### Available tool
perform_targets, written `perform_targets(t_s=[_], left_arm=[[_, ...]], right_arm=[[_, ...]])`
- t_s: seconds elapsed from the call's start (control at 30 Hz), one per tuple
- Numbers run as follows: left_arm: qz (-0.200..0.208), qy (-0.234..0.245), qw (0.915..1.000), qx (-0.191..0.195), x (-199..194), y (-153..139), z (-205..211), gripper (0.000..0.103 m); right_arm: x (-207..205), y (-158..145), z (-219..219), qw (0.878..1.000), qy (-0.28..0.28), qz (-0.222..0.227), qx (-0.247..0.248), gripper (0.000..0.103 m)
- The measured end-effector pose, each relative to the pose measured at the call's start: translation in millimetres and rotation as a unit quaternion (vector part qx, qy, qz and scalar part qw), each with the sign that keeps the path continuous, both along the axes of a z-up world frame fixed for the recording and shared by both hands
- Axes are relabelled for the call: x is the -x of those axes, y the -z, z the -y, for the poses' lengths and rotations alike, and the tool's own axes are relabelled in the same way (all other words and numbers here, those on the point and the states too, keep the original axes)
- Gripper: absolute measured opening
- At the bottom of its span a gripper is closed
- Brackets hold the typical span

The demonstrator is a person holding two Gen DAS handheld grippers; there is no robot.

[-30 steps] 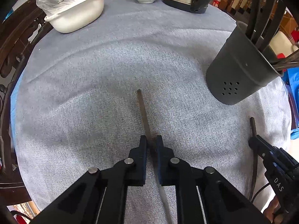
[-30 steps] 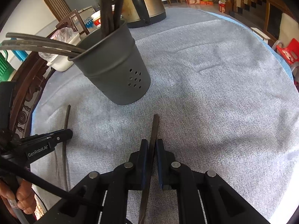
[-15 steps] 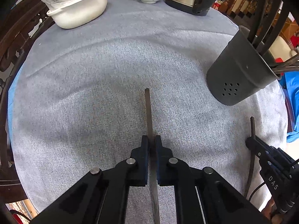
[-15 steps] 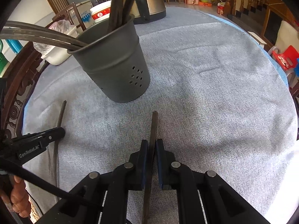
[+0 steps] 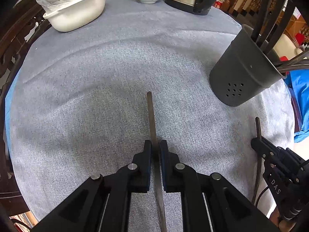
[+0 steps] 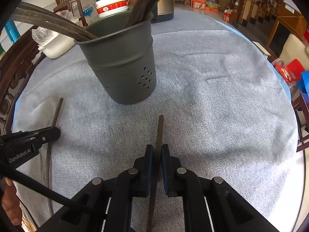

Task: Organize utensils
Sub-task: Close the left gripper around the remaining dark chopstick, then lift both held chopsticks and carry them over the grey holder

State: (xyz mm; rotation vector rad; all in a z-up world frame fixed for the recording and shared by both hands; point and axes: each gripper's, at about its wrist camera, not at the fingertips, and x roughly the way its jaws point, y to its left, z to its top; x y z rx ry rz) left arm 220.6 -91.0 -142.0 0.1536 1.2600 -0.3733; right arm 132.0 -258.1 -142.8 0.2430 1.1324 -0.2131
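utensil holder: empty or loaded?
Loaded. The dark holder stands upright on the tablecloth with several long utensils sticking out past its rim.

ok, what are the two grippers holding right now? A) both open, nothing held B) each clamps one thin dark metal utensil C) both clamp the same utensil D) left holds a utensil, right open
B: left gripper pinches one thin dark metal utensil; right gripper pinches another, near the dark grey perforated metal holder.

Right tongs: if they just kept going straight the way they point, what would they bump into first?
Probably the holder. The right tongs, shut on a utensil, point just right of it, so depth is uncertain.
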Motion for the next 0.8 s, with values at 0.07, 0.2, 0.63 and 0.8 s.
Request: perform_targets(t_s=[0.07, 0.2, 0.63, 0.8], left_arm=[[-0.004, 0.008, 0.9999, 0.008, -1, 0, 1, 0.023], [-0.005, 0.019, 0.9998, 0.009, 3, 0, 9, 0.038], [0.011, -0.006, 0.9999, 0.004, 3, 2, -6, 0.007], [0.030, -0.029, 0.9991, 0.008, 7, -11, -18, 0.006]], right_arm=[[-1, 0, 0, 1.000, 0.001, -0.001, -0.001, 0.011], [-2, 0, 2, 1.000, 0.007, -0.001, -0.014, 0.011], [3, 2, 9, 0.999, 0.016, 0.016, -0.047, 0.008], [12, -1, 27, 0.995, 0.040, 0.034, -0.086, 0.007]])
